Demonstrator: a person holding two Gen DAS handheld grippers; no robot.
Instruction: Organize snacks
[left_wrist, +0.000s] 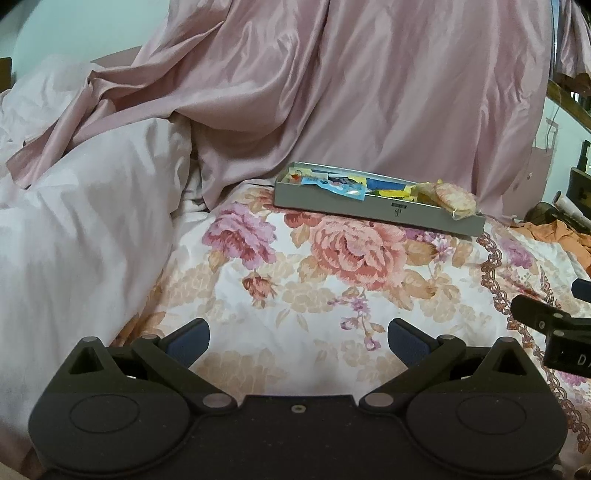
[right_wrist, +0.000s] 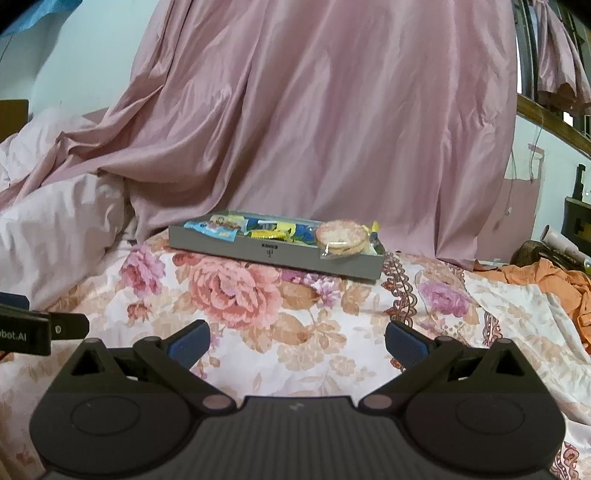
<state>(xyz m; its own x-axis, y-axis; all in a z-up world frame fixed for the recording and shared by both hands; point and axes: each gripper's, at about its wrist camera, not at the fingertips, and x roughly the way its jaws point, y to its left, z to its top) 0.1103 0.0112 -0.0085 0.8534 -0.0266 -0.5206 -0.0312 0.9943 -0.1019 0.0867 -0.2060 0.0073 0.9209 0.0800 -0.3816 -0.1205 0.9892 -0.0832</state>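
Grey cardboard, the box (right_wrist: 258, 254) sits on the flowered bedspread (right_wrist: 332, 332) just in front of the pink curtain (right_wrist: 314, 129), filled with snack packets (right_wrist: 236, 227) and a round biscuit pack (right_wrist: 341, 238) at its right end. Its small dark label is too blurred to read. Both the left gripper (left_wrist: 298, 338) and right gripper (right_wrist: 297, 338) hover with jaws spread wide and empty; "bot.AI" shows on the left one's side.

Grey box (right_wrist: 258, 254), floral bedspread (right_wrist: 258, 314)
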